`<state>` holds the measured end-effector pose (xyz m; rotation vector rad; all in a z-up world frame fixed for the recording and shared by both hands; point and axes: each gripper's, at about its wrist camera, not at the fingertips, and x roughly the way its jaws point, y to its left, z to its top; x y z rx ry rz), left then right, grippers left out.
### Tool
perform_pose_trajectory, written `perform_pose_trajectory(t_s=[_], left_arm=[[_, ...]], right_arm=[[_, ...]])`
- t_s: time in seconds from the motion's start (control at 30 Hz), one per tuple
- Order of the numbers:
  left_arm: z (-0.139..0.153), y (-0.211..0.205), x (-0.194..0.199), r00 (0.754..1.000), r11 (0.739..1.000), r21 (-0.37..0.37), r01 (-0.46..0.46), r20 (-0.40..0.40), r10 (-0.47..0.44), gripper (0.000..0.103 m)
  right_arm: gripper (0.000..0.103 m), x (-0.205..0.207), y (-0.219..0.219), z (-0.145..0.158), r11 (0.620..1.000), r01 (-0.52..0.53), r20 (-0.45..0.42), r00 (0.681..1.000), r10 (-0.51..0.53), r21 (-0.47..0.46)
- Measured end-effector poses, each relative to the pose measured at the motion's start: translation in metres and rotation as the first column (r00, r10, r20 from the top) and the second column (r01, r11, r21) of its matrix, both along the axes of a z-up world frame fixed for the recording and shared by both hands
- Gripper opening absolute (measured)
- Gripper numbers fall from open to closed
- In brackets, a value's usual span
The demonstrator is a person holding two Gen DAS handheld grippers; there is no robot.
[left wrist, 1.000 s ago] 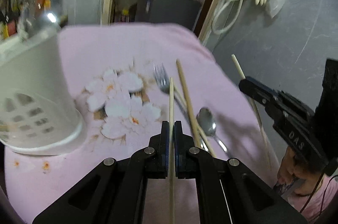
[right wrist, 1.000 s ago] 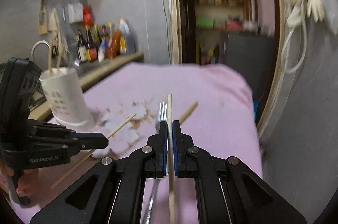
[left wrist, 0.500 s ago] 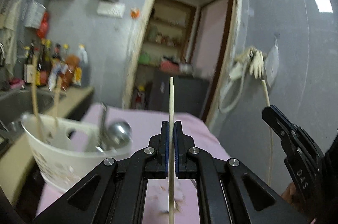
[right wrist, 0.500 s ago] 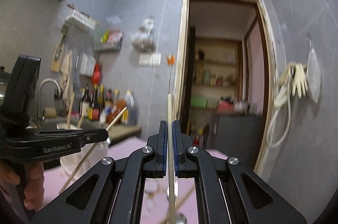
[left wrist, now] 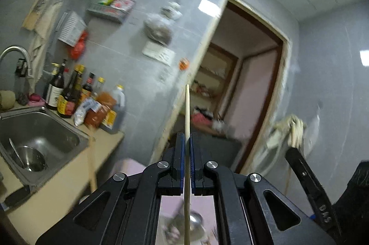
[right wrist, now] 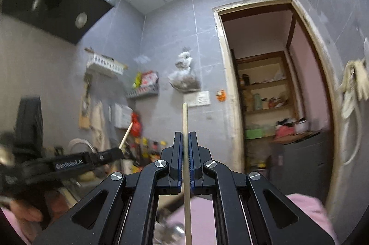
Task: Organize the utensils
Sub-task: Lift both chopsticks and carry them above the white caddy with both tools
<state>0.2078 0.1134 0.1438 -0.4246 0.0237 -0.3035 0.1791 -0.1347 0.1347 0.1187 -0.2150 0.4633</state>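
Mid-task in a kitchen: each gripper carries one chopstick aloft, neither yet stowed — the holder is not clearly in view. The left gripper (left wrist: 187, 141) is clamped tight on its chopstick (left wrist: 187, 111), tip up toward the doorway. The right gripper (right wrist: 185, 141) pinches the other chopstick (right wrist: 185, 120) likewise — above the pink cloth (right wrist: 306, 208).

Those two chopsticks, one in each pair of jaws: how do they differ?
The left chopstick ends in a tapered point past the left gripper; the right chopstick shows a blunt, squared end above the right gripper. The left one looks slimmer at its tip, the right one thicker. Both are pale wood, clamped between shut jaws.
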Motion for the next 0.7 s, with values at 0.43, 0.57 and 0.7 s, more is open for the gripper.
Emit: perform_pose_trajectory(t_s=[0.43, 0.57, 0.7], left_arm=[[-0.024, 0.068, 0.039, 0.982, 0.971, -0.149, -0.188, -0.005, 0.189, 0.002], [-0.035, 0.057, 0.04, 0.975, 0.968, -0.115, -0.223, -0.001, 0.224, 0.002], [-0.046, 0.047, 0.042, 0.964, 0.961, -0.08, -0.264, 0.009, 0.265, 0.002]], right_arm=[[0.003, 0.054, 0.029, -0.01, 0.978, -0.132, -0.021, 0.99, 0.137, 0.162], [0.003, 0.062, 0.033, -0.019, 0.982, -0.091, -0.038, 0.994, 0.098, 0.163], [0.003, 0.065, 0.04, -0.028, 0.987, -0.037, -0.039, 0.998, 0.043, 0.157]])
